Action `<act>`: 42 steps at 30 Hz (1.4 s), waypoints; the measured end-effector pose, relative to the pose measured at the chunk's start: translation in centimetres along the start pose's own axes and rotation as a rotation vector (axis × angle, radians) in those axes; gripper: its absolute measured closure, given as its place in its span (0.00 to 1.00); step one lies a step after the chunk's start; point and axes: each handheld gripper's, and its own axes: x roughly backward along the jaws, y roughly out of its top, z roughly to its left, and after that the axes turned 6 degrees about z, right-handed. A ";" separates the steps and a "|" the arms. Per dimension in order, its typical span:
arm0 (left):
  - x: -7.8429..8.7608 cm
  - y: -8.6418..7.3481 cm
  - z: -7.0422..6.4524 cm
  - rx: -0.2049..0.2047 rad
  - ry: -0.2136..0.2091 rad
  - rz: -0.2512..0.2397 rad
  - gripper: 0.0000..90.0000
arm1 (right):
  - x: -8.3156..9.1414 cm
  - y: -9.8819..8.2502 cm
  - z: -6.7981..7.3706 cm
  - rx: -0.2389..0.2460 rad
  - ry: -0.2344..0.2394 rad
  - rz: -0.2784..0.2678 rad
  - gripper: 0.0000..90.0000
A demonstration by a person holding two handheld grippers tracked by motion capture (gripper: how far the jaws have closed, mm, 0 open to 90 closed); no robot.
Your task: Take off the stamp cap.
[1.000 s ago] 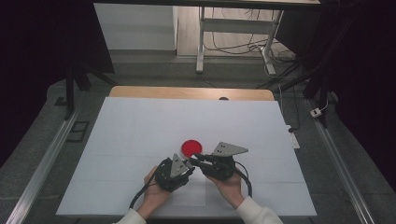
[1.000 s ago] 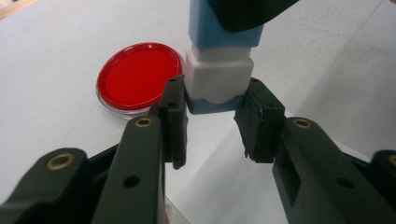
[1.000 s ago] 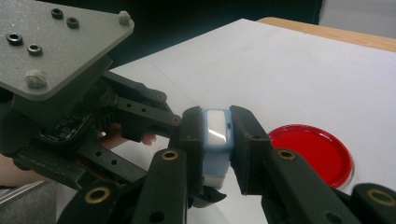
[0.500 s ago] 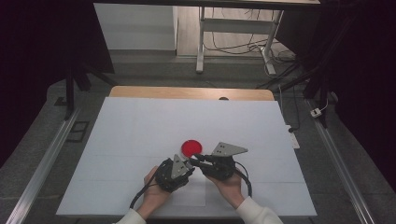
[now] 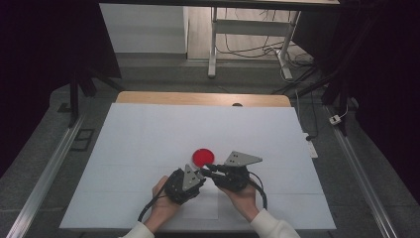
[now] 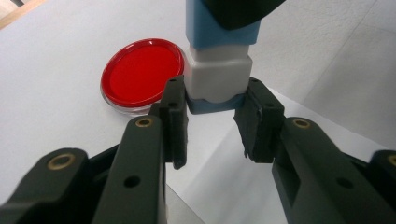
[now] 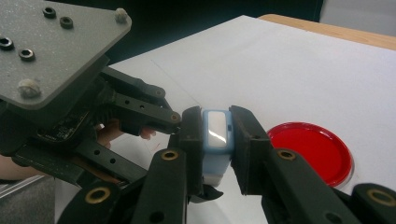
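Nothing has moved: both grippers, left (image 5: pixel 200 174) and right (image 5: pixel 205 172), stay clenched on one blue-and-white block (image 6: pixel 219 70); uneven pulling could drop it onto the red dish (image 5: pixel 203 157).

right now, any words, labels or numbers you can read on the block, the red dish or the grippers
None: no text can be read anywhere.
Blue and white block: plain faces, no print.
Red dish: no label or mark.
Left gripper and right gripper: bare black fingers, screws and holes.
Grey plate: screws, no writing.
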 end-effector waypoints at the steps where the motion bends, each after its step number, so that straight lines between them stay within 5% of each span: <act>1: 0.0 0.0 0.0 0.004 -0.004 -0.002 0.72 | 0.0 0.0 0.0 -0.001 0.000 -0.002 0.83; 10: -0.1 -0.1 0.0 0.040 -0.024 -0.020 0.72 | 0.1 0.0 0.0 -0.006 -0.003 -0.006 0.83; 22: -0.1 -0.1 -0.1 -0.010 0.012 0.003 0.72 | 0.0 0.1 0.1 0.006 -0.009 0.011 0.83; 32: -0.1 -0.3 0.6 0.091 -0.088 -0.026 0.72 | 0.2 0.1 0.1 -0.006 -0.010 -0.003 0.83; 42: 0.0 -0.1 -0.1 -0.021 0.020 0.009 0.72 | 0.1 0.2 0.0 0.002 -0.006 0.016 0.83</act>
